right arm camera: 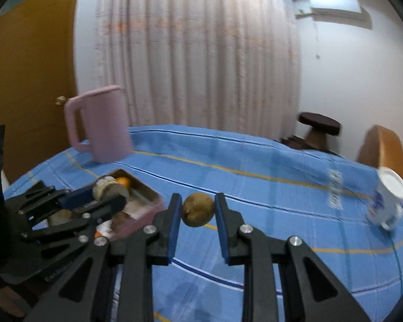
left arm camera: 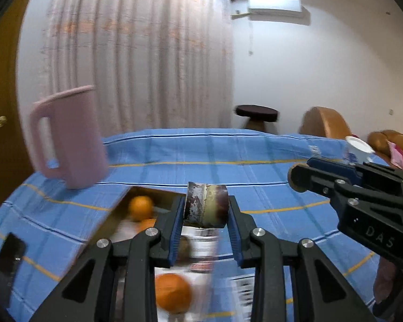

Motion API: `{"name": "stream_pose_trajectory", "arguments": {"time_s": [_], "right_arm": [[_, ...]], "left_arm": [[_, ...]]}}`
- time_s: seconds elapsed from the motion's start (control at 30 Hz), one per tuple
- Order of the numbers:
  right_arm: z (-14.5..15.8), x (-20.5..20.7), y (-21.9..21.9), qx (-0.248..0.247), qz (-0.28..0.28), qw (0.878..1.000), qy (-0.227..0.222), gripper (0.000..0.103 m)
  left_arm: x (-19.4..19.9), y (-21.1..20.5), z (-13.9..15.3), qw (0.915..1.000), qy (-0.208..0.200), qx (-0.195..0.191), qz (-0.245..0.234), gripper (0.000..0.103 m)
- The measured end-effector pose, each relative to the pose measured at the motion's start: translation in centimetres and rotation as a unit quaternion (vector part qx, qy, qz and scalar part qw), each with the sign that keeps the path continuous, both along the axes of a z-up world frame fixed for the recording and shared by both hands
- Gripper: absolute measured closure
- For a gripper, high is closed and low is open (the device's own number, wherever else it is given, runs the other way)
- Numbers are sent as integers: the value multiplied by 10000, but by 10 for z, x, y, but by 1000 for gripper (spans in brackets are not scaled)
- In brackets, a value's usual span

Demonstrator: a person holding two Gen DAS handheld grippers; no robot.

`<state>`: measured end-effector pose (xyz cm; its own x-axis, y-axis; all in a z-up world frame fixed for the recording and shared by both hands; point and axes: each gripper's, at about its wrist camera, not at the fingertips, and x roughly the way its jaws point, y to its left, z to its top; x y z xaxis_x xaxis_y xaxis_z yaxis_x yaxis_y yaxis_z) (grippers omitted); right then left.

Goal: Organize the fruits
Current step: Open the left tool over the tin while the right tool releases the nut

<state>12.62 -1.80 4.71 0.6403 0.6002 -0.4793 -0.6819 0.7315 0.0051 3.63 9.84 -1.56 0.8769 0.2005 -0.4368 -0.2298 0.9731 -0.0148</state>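
Note:
My left gripper [left arm camera: 206, 210] is shut on a short brown-and-cream cylindrical item [left arm camera: 206, 205] and holds it above an open tin box [left arm camera: 115, 214]. The box holds oranges [left arm camera: 140, 206]; one orange [left arm camera: 172, 292] shows below the fingers. In the right wrist view the left gripper [right arm camera: 108, 197] hangs over the same box [right arm camera: 145, 209] with that item [right arm camera: 108, 187]. My right gripper [right arm camera: 197, 210] is shut on a brown kiwi-like fruit [right arm camera: 197, 209], above the blue cloth, right of the box. It also shows in the left wrist view [left arm camera: 299, 177].
A pink jug [left arm camera: 69, 139] stands at the table's far left, behind the box. A white cup [right arm camera: 387, 201] lies tipped at the right edge. A blue striped cloth [right arm camera: 268, 187] covers the table. A stool [left arm camera: 256, 115] and chairs stand beyond.

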Motion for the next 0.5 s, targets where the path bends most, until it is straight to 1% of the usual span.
{"name": "stream_pose_trajectory", "arguments": {"time_s": [0.13, 0.23, 0.5], "right_arm": [[0, -12, 43, -55, 395, 9992, -26, 75], [-4, -20, 67, -112, 611, 9981, -14, 75], [-28, -24, 107, -299, 910, 9952, 185, 75]], "left_arm": [[-11, 35, -2, 9993, 88, -42, 349, 70], [-18, 56, -6, 9984, 131, -85, 550, 70], [-25, 95, -26, 9958, 381, -265, 784, 70]]}}
